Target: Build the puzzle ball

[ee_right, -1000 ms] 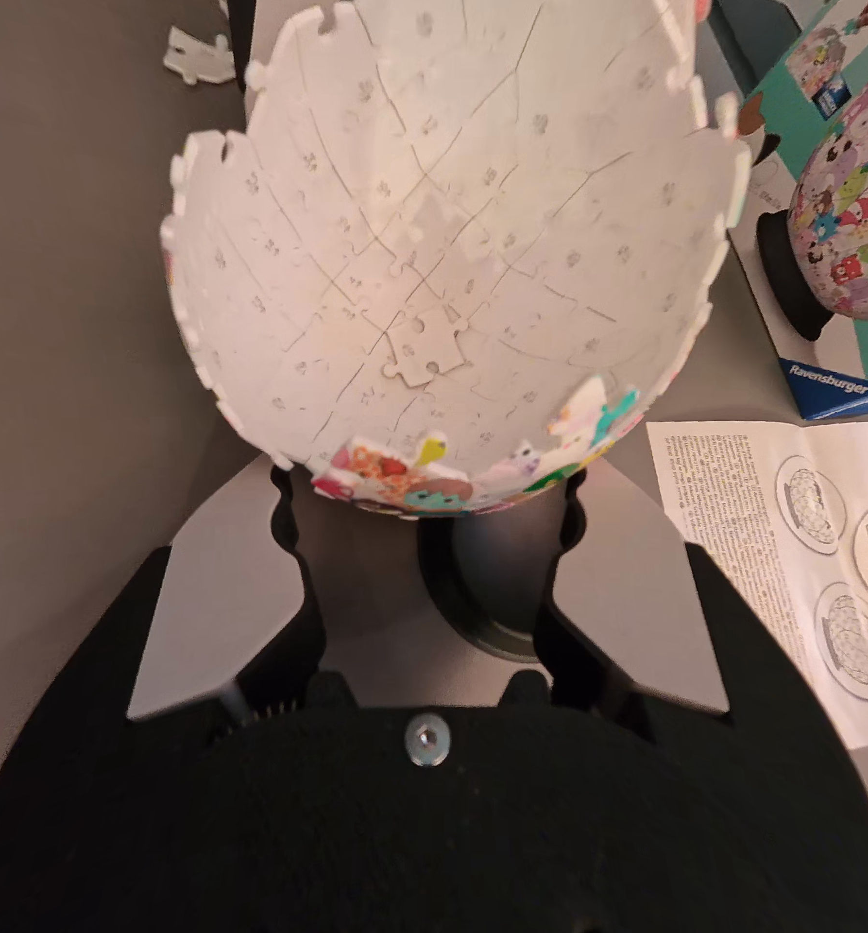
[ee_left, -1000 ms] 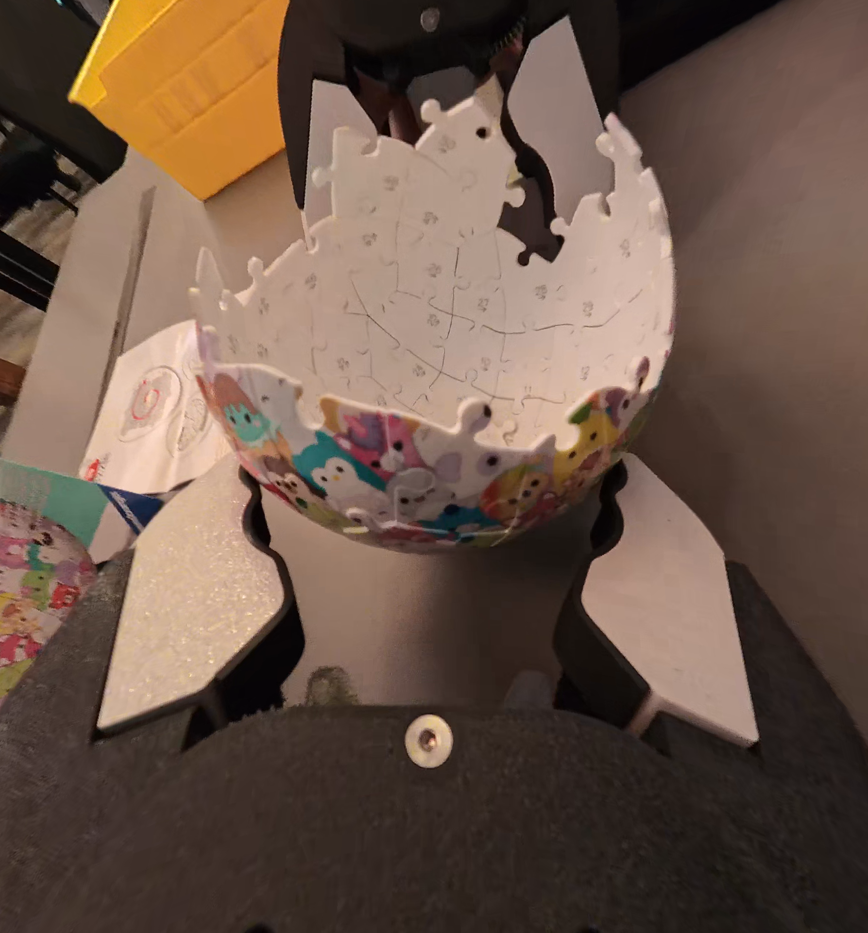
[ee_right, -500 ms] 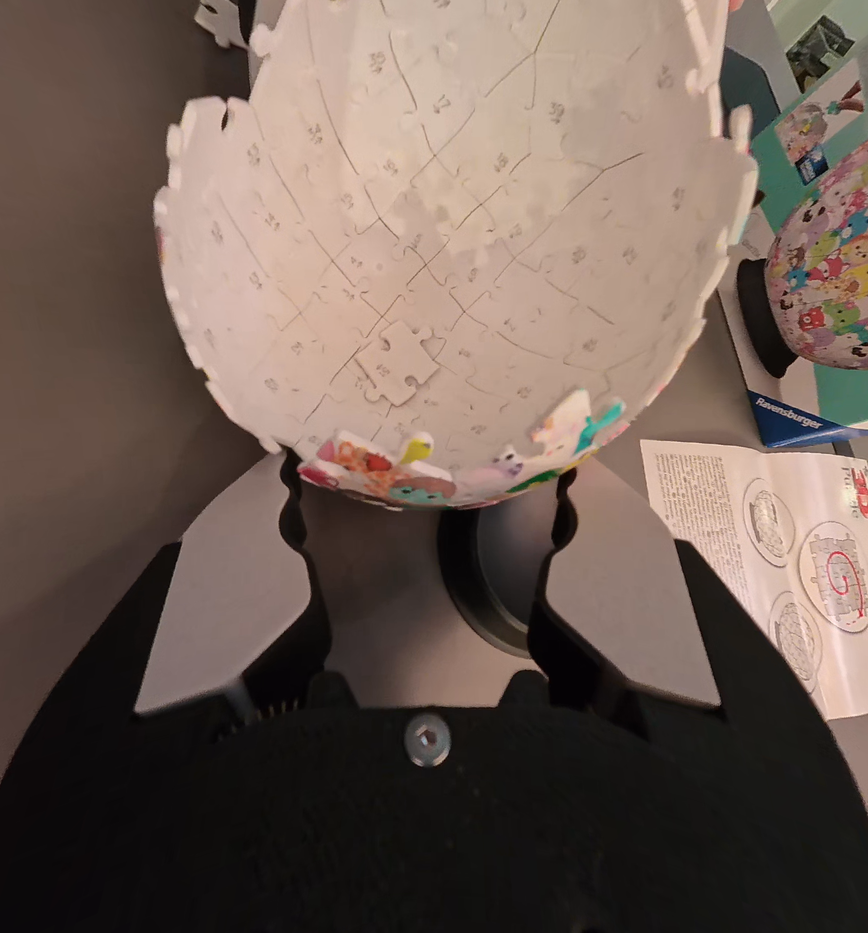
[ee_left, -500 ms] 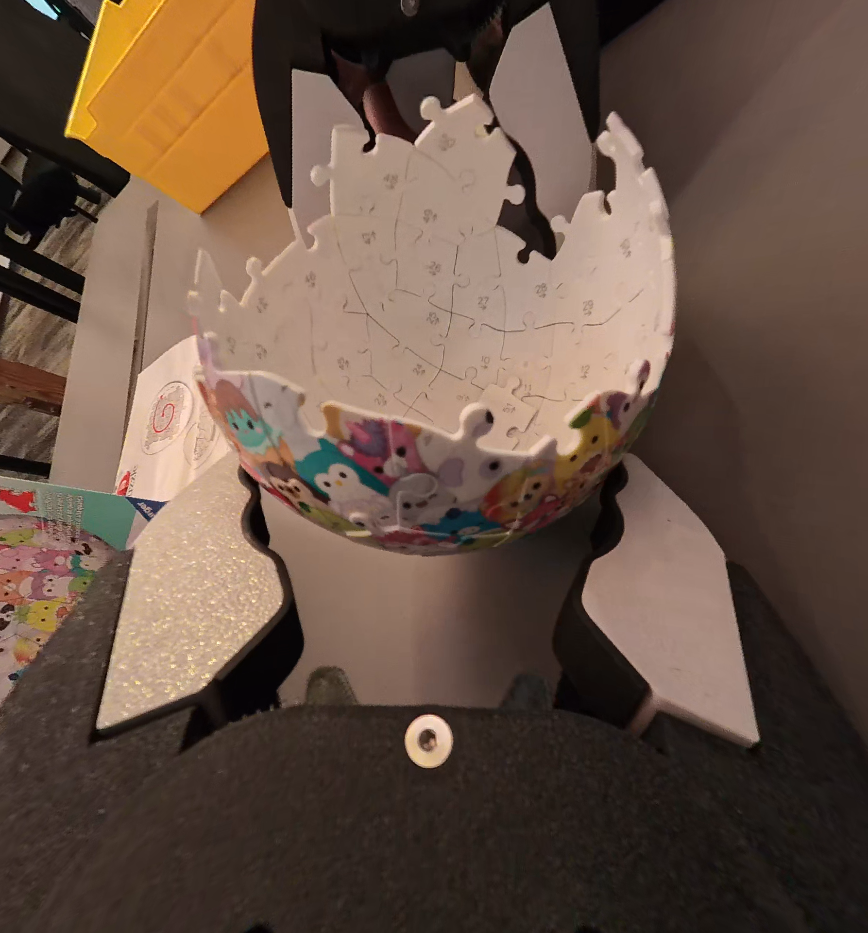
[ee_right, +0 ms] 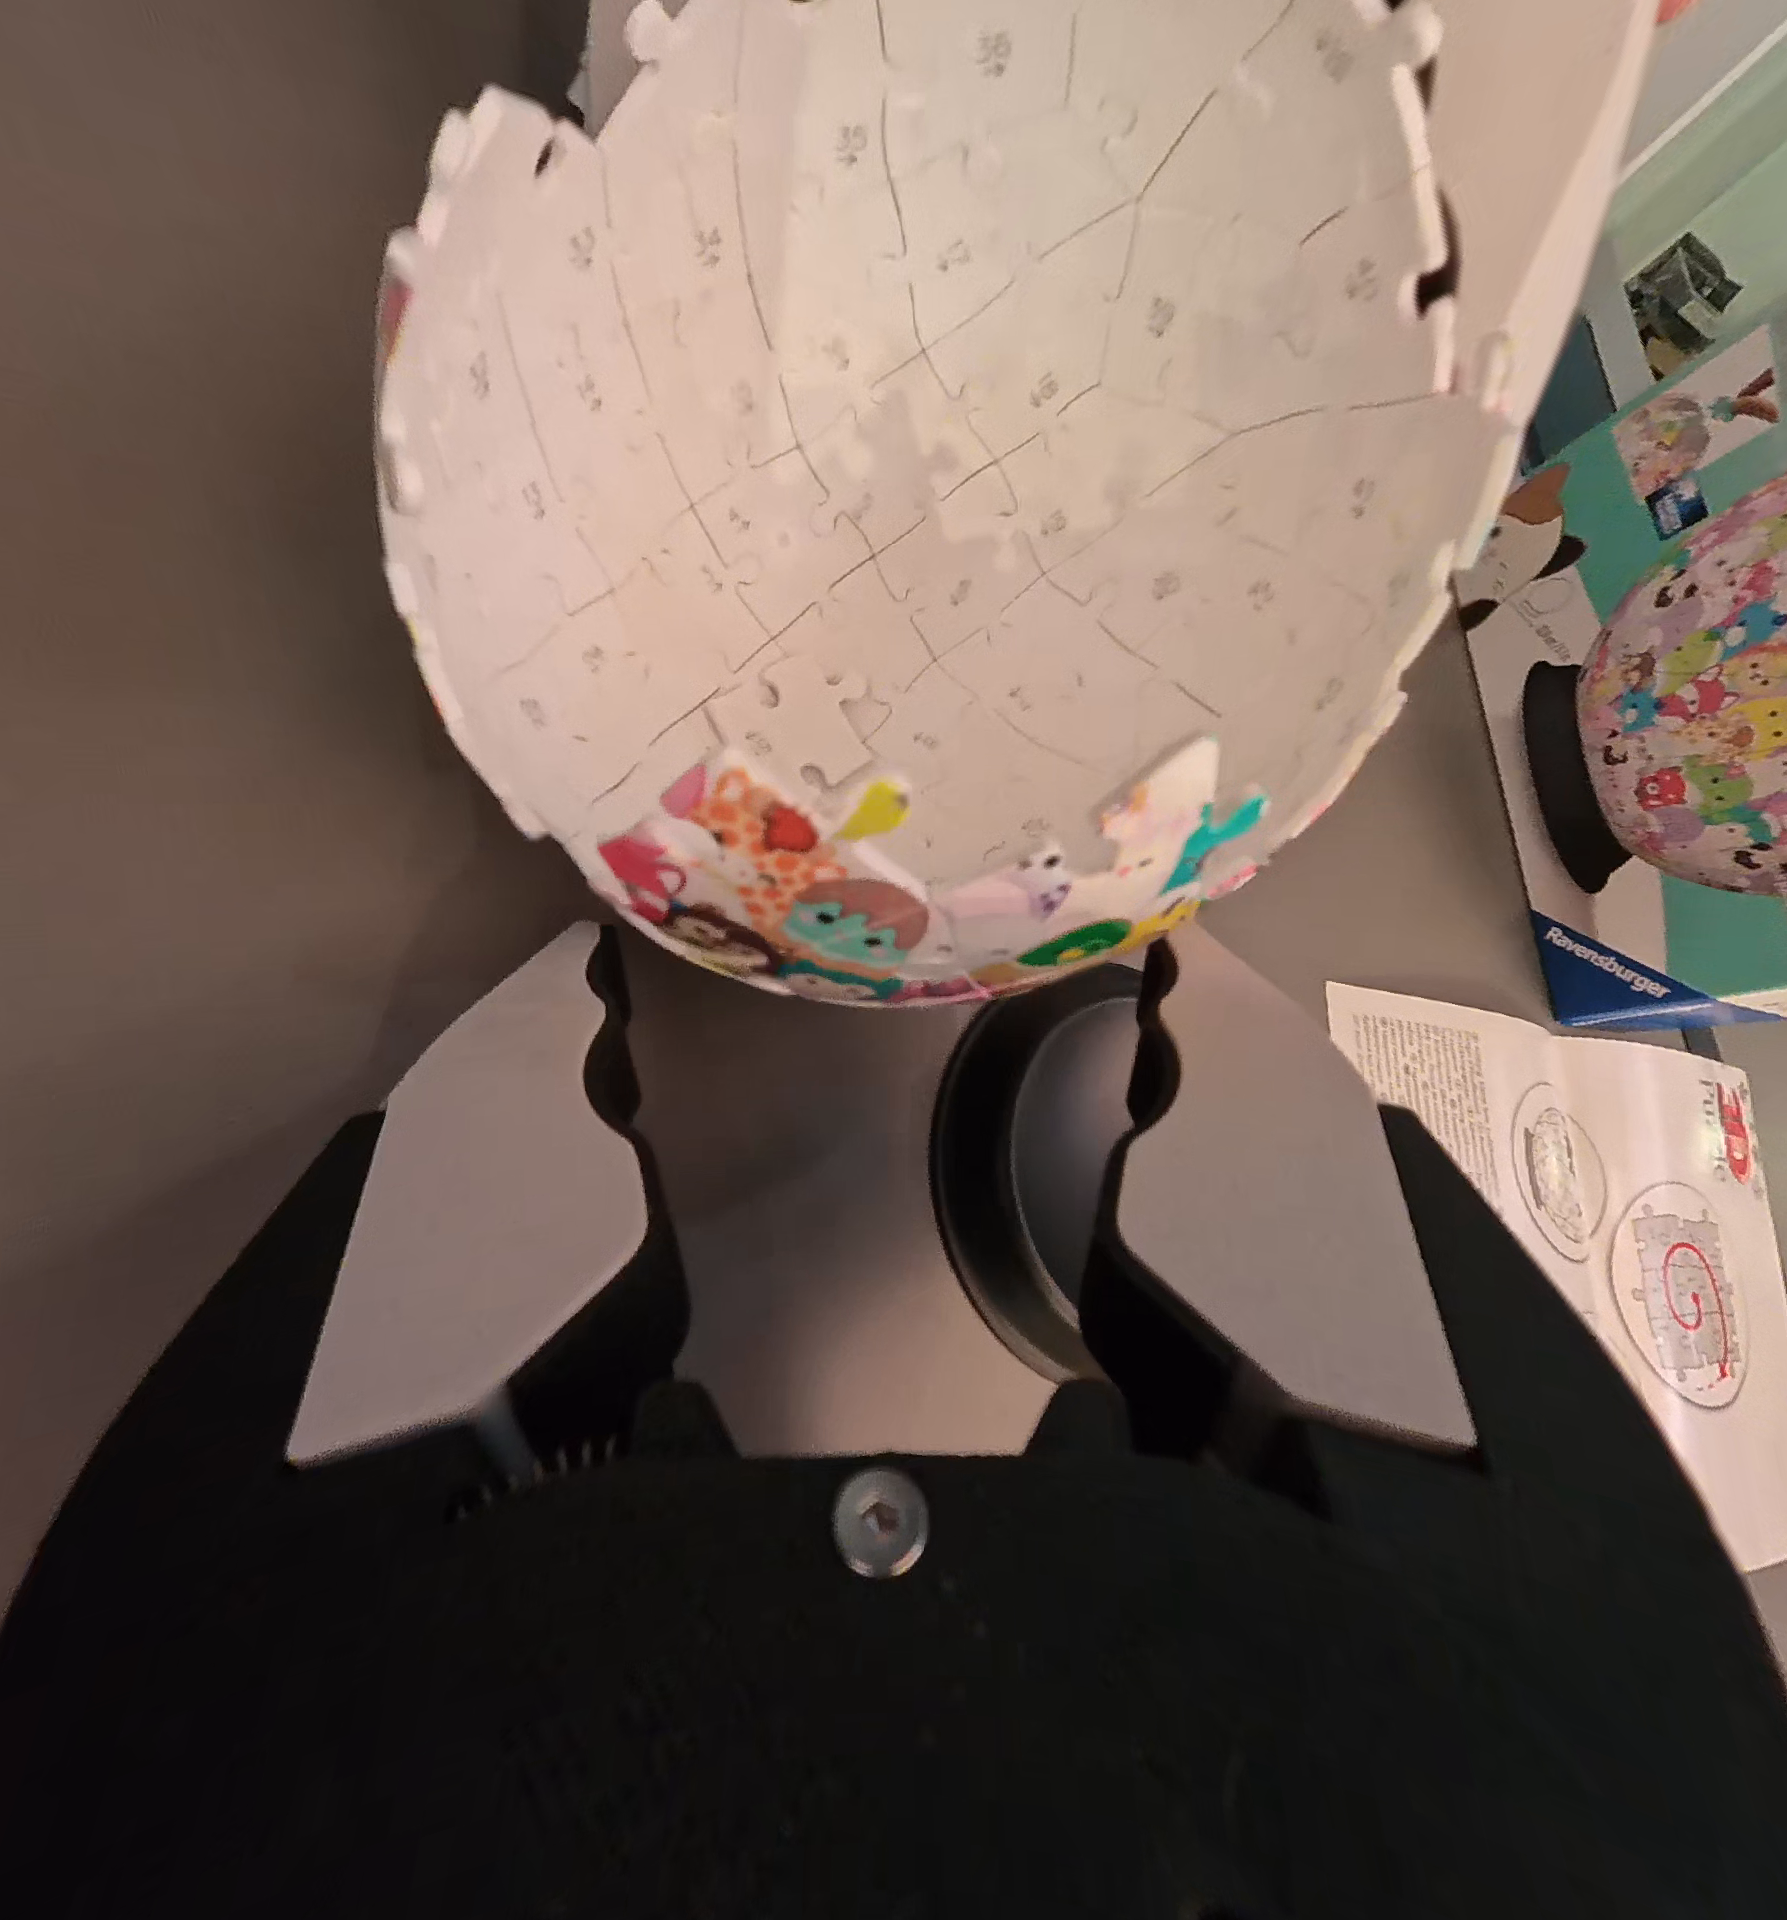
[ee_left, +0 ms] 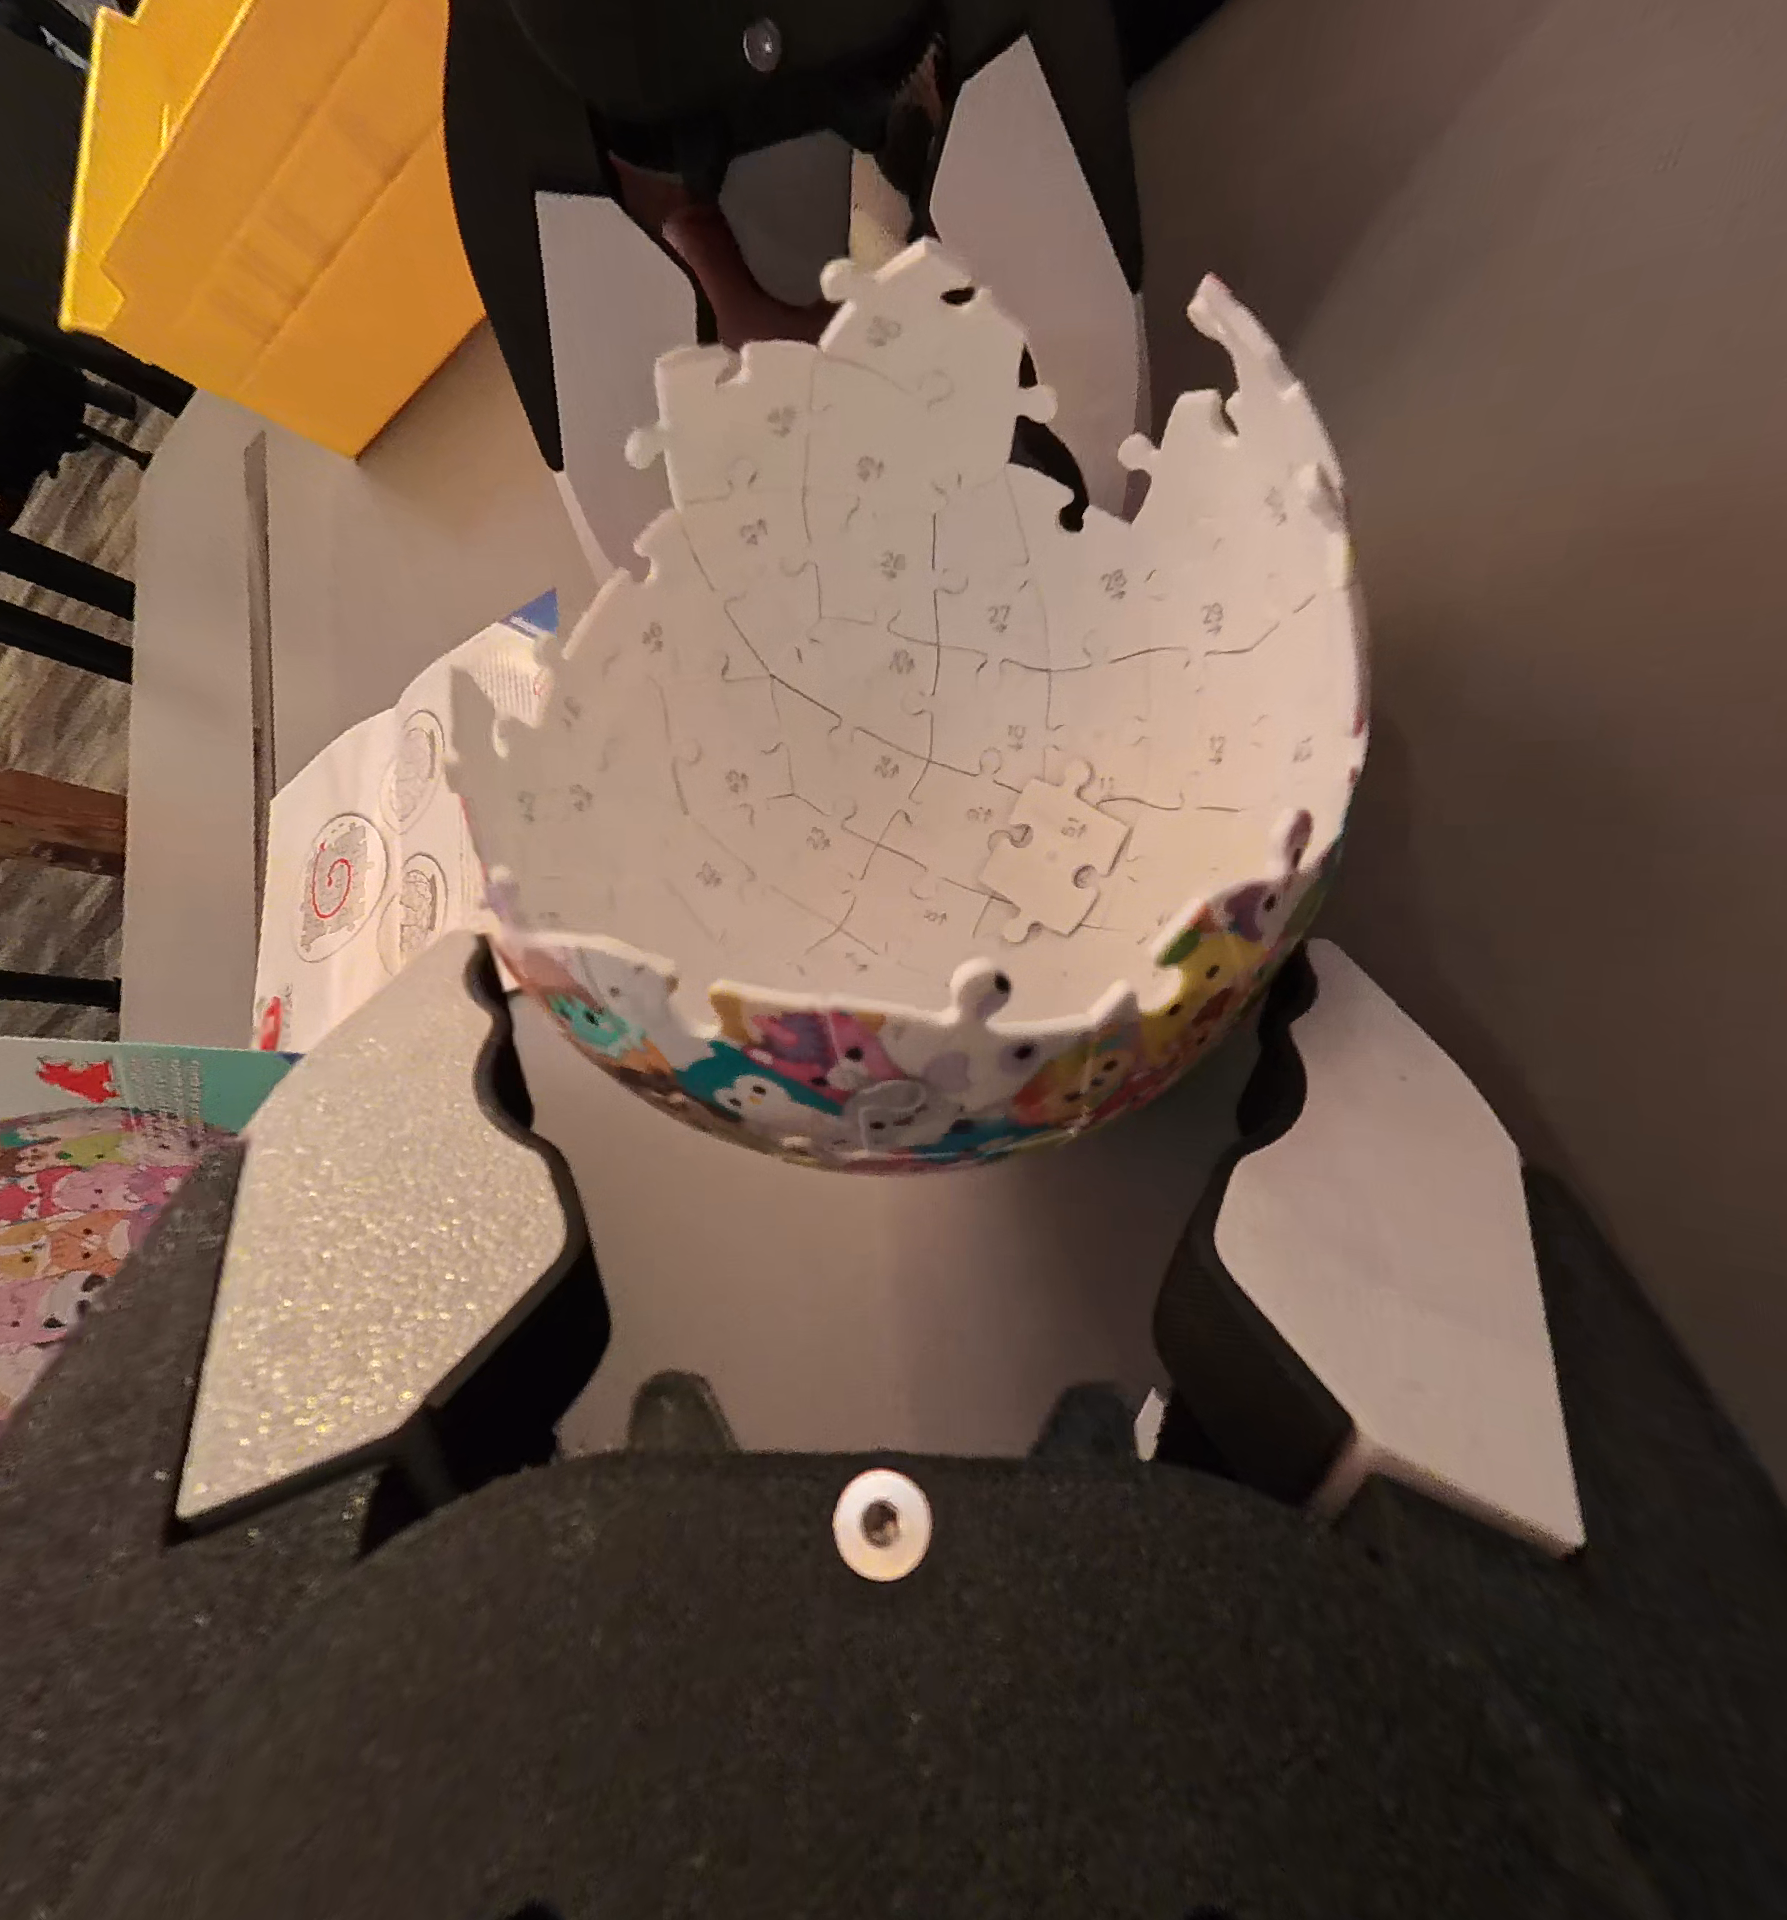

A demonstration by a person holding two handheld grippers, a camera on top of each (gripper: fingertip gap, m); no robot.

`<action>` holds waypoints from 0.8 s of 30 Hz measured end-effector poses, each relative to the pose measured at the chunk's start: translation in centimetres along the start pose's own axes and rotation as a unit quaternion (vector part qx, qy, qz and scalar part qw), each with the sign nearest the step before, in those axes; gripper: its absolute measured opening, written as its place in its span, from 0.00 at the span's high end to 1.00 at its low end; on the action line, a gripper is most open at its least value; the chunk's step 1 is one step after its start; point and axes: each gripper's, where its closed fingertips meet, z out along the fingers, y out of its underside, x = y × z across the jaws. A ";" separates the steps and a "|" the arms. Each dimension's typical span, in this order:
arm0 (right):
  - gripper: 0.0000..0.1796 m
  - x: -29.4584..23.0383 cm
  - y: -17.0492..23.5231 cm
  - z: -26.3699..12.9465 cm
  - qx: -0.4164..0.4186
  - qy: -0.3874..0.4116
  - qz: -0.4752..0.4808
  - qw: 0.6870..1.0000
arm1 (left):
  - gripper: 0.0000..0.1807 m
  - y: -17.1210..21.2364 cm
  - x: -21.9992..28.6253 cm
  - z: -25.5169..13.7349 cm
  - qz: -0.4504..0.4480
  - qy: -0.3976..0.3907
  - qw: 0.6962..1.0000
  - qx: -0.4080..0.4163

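Cradling one half-built puzzle ball, two tools

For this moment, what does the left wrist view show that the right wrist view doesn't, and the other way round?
Only the left wrist view: a yellow bin at top left, and the right gripper beyond the shell's far rim. Only the right wrist view: a black round stand on the table beneath the shell. Both: the half-built puzzle ball, white inside with a loose piece lying in it, held between each view's own wide-spread jaws, plus the instruction sheet and the puzzle box.
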 end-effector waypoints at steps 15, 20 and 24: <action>0.49 -0.3 -0.1 -1.0 0.007 0.030 -0.056 0.998 | 0.21 -0.5 0.5 0.2 -0.044 0.002 0.999 0.005; 0.49 -0.4 0.0 -1.1 0.004 0.030 -0.052 0.998 | 0.22 1.7 0.7 -0.1 -0.148 0.024 0.989 0.004; 0.49 -0.4 0.0 -1.1 0.000 0.028 -0.046 0.999 | 0.23 2.7 1.7 0.6 -0.190 0.072 0.979 0.002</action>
